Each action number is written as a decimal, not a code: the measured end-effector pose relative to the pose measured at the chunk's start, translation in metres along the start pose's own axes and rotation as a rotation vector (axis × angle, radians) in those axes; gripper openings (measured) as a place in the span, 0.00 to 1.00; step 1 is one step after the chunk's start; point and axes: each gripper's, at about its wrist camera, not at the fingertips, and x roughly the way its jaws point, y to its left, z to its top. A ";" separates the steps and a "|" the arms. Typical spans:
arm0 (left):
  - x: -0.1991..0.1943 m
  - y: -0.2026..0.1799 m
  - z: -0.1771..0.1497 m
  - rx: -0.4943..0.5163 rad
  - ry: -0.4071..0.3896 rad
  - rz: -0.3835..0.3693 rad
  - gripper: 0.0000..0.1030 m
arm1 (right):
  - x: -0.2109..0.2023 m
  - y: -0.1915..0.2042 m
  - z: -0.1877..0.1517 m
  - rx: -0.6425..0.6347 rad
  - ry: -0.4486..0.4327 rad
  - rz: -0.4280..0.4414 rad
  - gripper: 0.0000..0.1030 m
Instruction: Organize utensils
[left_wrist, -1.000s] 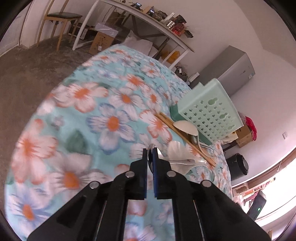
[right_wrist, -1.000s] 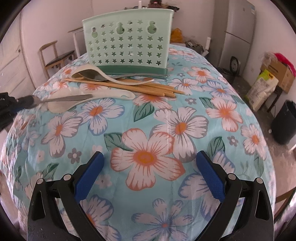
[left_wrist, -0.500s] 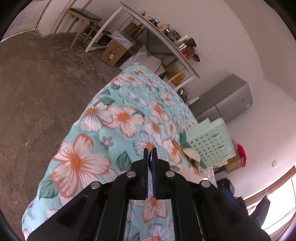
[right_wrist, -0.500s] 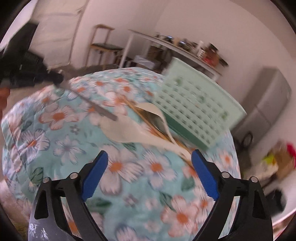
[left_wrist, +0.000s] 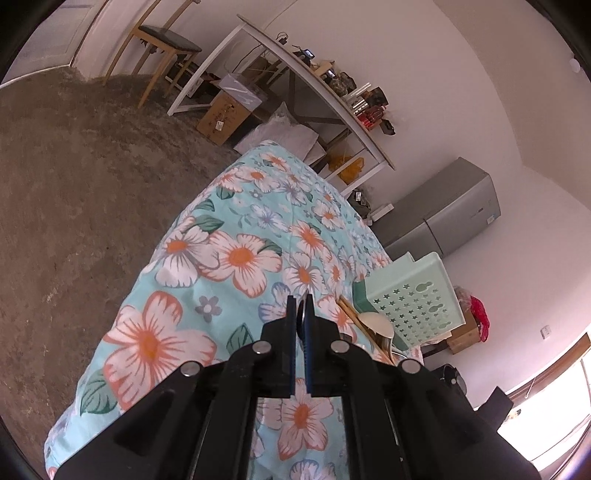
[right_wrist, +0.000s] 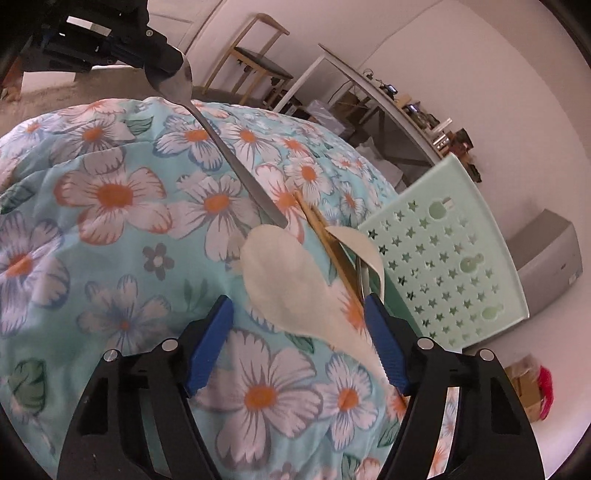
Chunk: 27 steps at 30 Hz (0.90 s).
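Left gripper (left_wrist: 301, 314) fingers clamped on a metal spoon (right_wrist: 221, 144), right gripper (right_wrist: 299, 336) fingers closing, astride a white rice paddle (right_wrist: 291, 284), not touching, green utensil rack (right_wrist: 443, 266) beside chopsticks (right_wrist: 328, 243) on the floral tabletop (right_wrist: 110, 229).

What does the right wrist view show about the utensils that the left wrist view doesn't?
Only the right wrist view shows the whole metal spoon, held at its bowl end by the left gripper, with its handle reaching down to the wide cream spoon that lies between the right gripper's open, closing jaws.

Only the left wrist view shows the left gripper shut on the spoon's thin edge.

Both show the mint-green holder, the chopsticks and the floral cloth.
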 end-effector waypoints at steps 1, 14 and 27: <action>0.000 0.000 0.000 0.001 0.001 0.001 0.02 | 0.002 0.002 0.004 -0.001 -0.007 -0.001 0.66; -0.007 -0.001 0.009 0.003 -0.031 0.039 0.02 | 0.017 0.017 0.024 -0.049 -0.041 0.010 0.41; -0.024 -0.026 0.027 0.059 -0.091 0.044 0.02 | 0.010 0.008 0.026 0.069 -0.007 0.129 0.07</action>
